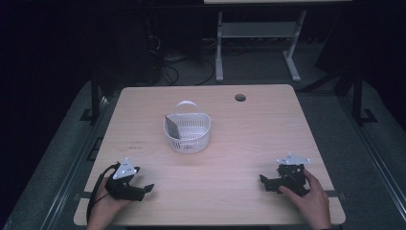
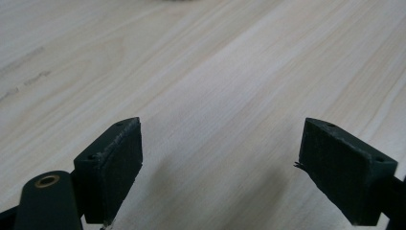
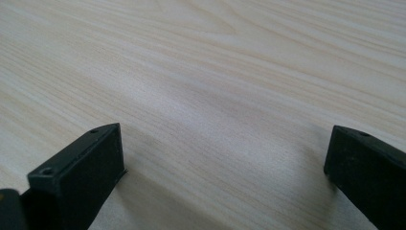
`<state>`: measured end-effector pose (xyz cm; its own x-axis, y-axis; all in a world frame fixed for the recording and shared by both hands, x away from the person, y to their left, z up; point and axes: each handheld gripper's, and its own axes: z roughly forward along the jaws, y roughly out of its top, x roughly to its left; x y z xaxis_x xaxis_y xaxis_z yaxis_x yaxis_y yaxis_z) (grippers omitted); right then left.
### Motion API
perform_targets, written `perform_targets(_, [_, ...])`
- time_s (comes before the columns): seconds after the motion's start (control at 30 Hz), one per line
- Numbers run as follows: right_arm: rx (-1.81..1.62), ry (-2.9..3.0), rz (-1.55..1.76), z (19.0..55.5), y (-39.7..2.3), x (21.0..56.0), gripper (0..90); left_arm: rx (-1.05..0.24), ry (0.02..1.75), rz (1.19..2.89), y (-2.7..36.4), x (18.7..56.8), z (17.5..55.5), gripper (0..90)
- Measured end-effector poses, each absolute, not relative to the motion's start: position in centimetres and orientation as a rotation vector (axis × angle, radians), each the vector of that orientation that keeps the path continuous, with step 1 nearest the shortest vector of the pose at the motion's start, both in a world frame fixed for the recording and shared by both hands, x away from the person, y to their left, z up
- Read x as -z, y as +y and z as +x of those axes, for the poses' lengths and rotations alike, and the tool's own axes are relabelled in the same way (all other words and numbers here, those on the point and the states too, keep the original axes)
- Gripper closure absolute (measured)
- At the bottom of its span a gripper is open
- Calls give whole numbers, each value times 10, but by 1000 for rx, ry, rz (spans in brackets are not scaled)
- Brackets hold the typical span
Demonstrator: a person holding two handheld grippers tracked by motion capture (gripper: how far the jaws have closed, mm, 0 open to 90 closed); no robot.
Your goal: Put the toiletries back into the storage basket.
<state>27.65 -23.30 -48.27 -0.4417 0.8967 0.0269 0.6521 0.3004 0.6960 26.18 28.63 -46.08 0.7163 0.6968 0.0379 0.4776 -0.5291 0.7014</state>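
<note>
A white perforated basket (image 1: 187, 131) with a thin handle stands near the middle of the light wooden table (image 1: 249, 139). A grey flat packet (image 1: 172, 127) leans inside it at the left wall. My left gripper (image 1: 143, 189) rests at the table's near left, held by a hand, jaws pointing right. In the left gripper view the left gripper (image 2: 220, 167) is open over bare wood. My right gripper (image 1: 265, 181) rests at the near right, jaws pointing left. In the right gripper view the right gripper (image 3: 225, 172) stands open with nothing between its fingers.
A round cable hole (image 1: 240, 97) sits near the table's far edge. Beyond the table, another desk's white legs (image 1: 219, 48) and cables (image 1: 170, 67) lie on a dark floor. Bare wood stretches between the grippers and the basket.
</note>
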Motion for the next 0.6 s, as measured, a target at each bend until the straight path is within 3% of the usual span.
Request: perform_targets(0.6, [-917,2206,1390,276,-233,483,0,-392,894,2193,292,475,263,127])
